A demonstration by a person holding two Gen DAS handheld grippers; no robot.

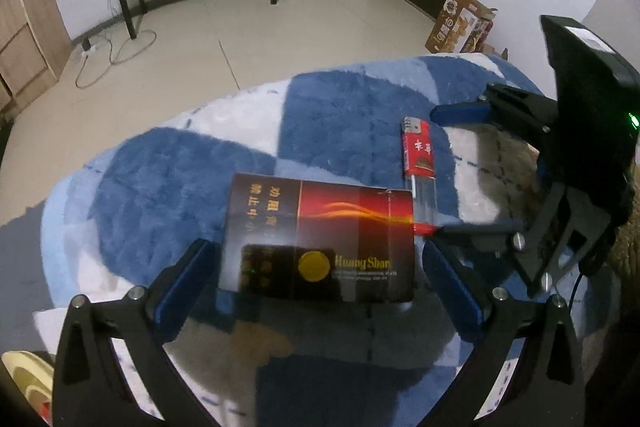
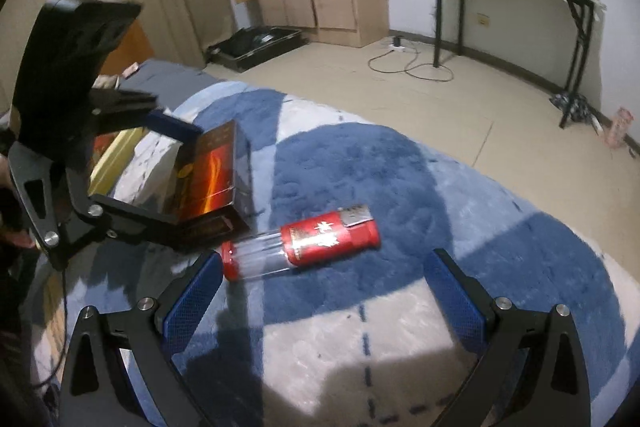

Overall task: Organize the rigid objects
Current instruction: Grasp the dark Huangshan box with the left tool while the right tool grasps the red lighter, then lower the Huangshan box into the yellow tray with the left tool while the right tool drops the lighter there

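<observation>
Blue-white plush blanket (image 1: 340, 115), lighter (image 2: 300, 247) lying flat, striker toward the room, both jaws spread wide.

cigarette box (image 2: 208, 179) blurred and partly hidden behind left hand-held gripper (image 2: 192, 183) (small print unreadable), lighter (image 1: 419, 163) base covered

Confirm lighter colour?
Lighter: red top and base cap, clear middle section. Shows best in the right wrist view.

one cigarette box (image 1: 320, 239), one lighter (image 1: 418, 155) (red, clear-bodied), two tongs (image 1: 320, 283) (image 2: 320, 291)
</observation>
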